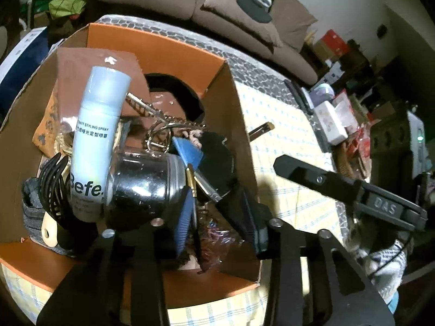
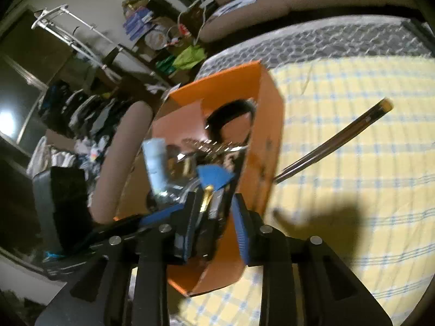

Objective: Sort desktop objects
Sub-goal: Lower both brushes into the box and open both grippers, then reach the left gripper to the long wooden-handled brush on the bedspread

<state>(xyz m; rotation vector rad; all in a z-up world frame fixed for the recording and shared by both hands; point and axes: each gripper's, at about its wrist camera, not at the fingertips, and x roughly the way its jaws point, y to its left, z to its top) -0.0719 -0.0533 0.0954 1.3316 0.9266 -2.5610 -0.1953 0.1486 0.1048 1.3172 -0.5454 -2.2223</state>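
Observation:
An orange cardboard box [image 1: 174,51] on the yellow checked cloth holds several items: a pale blue styling spray can [image 1: 95,146], a shiny dark jar [image 1: 144,187], black headphones [image 1: 176,89], a blue-bristled brush [image 1: 189,153] and a black coil [image 1: 51,179]. My left gripper [image 1: 220,222] is open over the box's right side, its blue pads [image 1: 185,222] above the contents. My right gripper [image 2: 214,222] is open at the box's [image 2: 269,114] near wall, jaws apart around dark items, gripping nothing I can make out. A long dark stick [image 2: 334,141] lies on the cloth outside the box.
The right gripper's black body [image 1: 350,190] shows in the left wrist view over the cloth. A brown sofa [image 1: 244,19] stands behind the table. Boxes and clutter [image 1: 334,119] crowd the table's right end. A chair back [image 2: 119,157] stands left of the box.

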